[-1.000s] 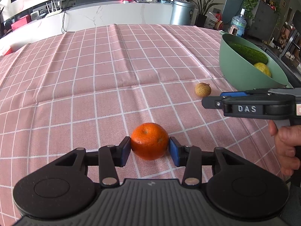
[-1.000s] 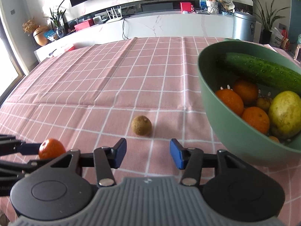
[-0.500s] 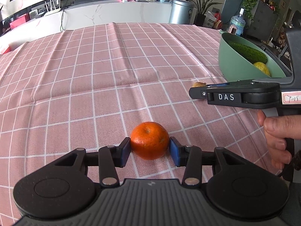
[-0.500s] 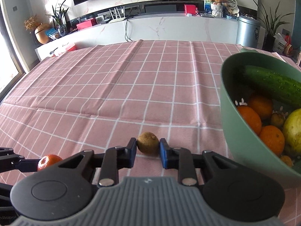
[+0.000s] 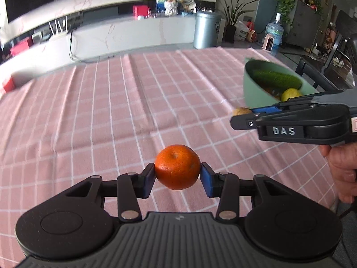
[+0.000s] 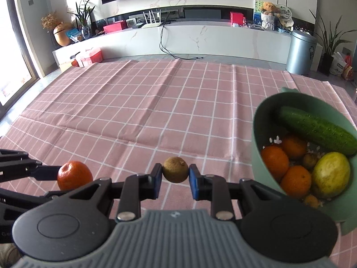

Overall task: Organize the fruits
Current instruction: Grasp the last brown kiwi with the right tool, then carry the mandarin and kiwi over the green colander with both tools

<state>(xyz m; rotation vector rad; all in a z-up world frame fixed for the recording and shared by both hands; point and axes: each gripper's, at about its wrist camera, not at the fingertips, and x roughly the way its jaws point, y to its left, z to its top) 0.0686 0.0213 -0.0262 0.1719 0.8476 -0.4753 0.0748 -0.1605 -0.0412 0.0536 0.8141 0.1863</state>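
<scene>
Left gripper [image 5: 177,177] pinches a round orange tangerine [image 5: 177,167] between its blue pads, clear of the pink checked tablecloth [image 6: 156,111]. Right gripper [image 6: 175,177] pinches a small brown round fruit [image 6: 175,169], also lifted. The pale green plastic bowl [image 6: 256,138], already holding fruit and a cucumber, lies to the right of both; the right hand is nearer.

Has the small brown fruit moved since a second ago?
Yes. The small brown fruit has left the tablecloth, lifted in the right claw.
</scene>
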